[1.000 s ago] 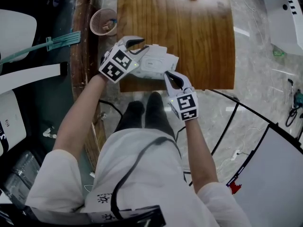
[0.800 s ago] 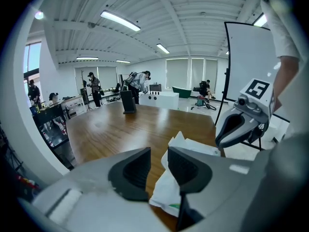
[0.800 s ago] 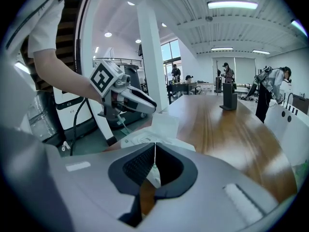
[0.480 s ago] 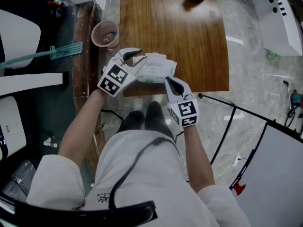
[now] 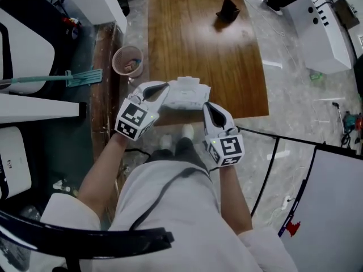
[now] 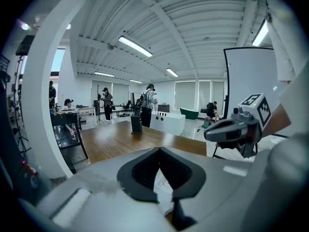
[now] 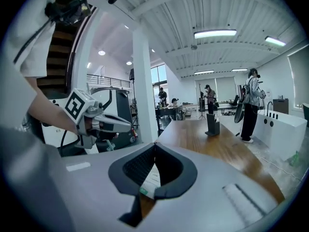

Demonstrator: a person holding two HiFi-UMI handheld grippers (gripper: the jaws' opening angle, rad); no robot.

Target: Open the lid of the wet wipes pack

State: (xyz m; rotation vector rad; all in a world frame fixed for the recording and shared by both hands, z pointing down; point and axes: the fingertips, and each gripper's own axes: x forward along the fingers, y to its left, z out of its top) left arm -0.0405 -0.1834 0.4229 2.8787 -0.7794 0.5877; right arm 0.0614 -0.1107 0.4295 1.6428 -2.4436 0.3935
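Observation:
The white wet wipes pack hangs in the air over the near edge of the wooden table, held between both grippers. My left gripper is shut on the pack's left end. In the left gripper view its tips meet, and white pack film shows just behind them. My right gripper is shut on the pack's right end. In the right gripper view the pack's white and green label sits behind the closed tips. No raised lid shows in any view.
A black stand sits at the table's far end. On the floor to the left are a pink waste basket and a teal mop. A white cabinet stands at the right. Several people stand far off in the room.
Both grippers have lifted the pack up off the table's near edge, toward the head camera. The left gripper's jaws have drawn together on the pack's left end.

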